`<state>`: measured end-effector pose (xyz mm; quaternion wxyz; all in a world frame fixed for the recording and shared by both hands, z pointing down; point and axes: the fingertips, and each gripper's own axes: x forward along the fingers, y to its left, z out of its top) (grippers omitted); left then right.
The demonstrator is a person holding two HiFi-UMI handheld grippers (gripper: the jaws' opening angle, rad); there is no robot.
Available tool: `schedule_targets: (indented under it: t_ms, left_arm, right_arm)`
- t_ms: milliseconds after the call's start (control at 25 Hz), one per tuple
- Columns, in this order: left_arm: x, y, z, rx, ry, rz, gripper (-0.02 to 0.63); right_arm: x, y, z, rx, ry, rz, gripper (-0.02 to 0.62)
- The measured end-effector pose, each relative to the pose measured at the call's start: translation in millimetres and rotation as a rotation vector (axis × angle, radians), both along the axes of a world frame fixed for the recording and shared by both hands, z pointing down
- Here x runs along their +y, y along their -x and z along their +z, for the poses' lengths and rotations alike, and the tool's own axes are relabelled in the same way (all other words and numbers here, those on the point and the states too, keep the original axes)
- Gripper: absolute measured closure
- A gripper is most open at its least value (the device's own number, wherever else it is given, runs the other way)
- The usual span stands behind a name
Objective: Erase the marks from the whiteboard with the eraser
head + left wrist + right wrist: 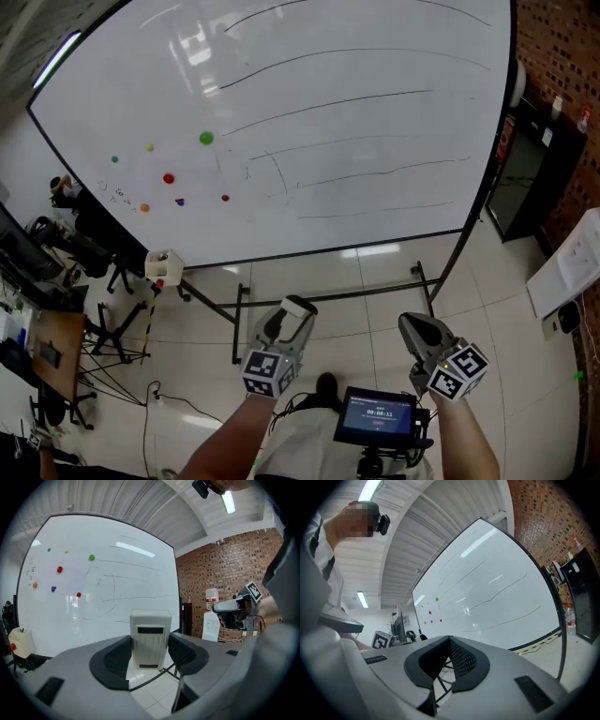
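Boxy, ribbed white eraser (pixel 150 632) in left claw (pixel 149 654), glossy whiteboard (pixel 131 573) beyond

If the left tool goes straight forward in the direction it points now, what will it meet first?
Probably the whiteboard, near its lower right part. The eraser held in the left tool would touch first. Nothing shows between them, though depth is unclear.
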<state>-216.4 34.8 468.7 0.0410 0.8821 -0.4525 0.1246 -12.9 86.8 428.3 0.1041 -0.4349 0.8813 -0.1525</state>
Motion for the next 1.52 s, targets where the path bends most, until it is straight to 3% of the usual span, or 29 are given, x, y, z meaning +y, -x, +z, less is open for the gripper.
schedule_targets:
  t_ms: [320, 600, 840, 1160, 1520]
  left_arm:
    - [-30, -13, 15, 0.032, 0.021, -0.016, 0.330]
    - [-100, -15, 20, 0.065, 0.016, -0.101, 0.330]
    - [-152, -19, 23, 0.074, 0.029, -0.109, 0.328]
    - [-201, -5, 23, 0.052, 0.019, -0.161, 0.330]
    - [-246, 18, 31, 0.044, 0.022, -0.305, 0.330]
  right_arm:
    - [-40, -23, 22, 0.065, 0.049, 0.051, 0.578]
    - [-118, -17, 29, 0.142, 0.062, -0.040, 0.578]
    - [-187, -8, 31, 0.168, 0.067, -0.100, 0.578]
    - [-231, -4, 22, 0.151, 0.057, -0.139, 0.578]
    - [-259, -14, 28, 0.116, 0.108, -0.152, 0.578]
